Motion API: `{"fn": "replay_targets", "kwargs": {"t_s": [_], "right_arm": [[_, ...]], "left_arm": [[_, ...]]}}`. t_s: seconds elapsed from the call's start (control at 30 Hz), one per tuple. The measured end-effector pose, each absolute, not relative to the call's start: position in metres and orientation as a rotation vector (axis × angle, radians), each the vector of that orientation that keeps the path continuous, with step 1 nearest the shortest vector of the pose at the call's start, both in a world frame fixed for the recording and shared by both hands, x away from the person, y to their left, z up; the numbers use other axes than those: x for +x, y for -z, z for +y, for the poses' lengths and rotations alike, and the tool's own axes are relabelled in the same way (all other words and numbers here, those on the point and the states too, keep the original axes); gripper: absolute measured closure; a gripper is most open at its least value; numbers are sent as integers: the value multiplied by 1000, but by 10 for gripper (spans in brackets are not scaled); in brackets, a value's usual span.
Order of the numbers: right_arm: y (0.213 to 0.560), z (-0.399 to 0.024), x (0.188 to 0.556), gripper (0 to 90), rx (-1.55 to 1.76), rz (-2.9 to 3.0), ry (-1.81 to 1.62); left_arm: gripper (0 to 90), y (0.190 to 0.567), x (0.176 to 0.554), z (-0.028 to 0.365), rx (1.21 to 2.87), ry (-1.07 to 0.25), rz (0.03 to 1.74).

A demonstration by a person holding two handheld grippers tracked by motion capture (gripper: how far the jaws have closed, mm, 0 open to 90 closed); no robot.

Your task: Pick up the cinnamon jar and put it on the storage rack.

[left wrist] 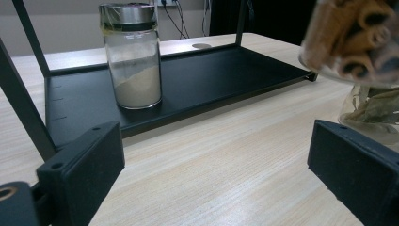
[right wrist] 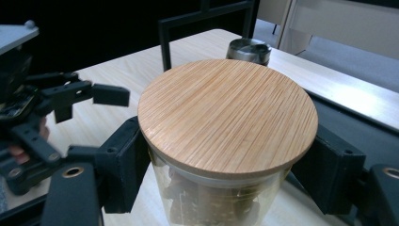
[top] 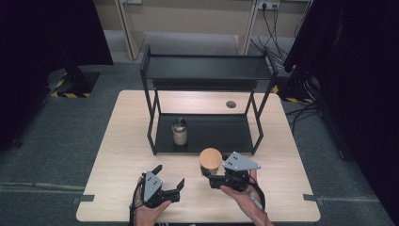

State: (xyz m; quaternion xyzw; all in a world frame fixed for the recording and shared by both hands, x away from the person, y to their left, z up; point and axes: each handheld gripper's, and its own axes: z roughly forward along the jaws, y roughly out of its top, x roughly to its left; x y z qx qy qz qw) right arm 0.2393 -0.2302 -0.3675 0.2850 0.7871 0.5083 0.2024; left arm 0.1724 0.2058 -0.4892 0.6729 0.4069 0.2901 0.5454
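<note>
Two forearms enter from the near table edge. The left hand holds the left gripper low over the tabletop, jaws spread wide with nothing between them. The right hand holds the right gripper pointing leftward, its jaws clamped on a jar

A spice jar stands on the rack's lower shelf, behind the wood-lidded jar.
</note>
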Motion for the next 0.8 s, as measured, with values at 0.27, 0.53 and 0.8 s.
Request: {"fn": "replay_targets", "kwargs": {"t_s": [0.27, 0.53, 0.8], "right_arm": [[352, -226, 265, 257, 827, 2208, -1421], [343, -210, 288, 257, 867, 2188, -1369], [332, -203, 319, 257, 900, 2192, -1366]], "left_arm": [[35, 489, 173, 206, 1595, -688, 967], [35, 489, 173, 207, 1593, -689, 969], [35, 489, 173, 207, 1592, -689, 971]]}}
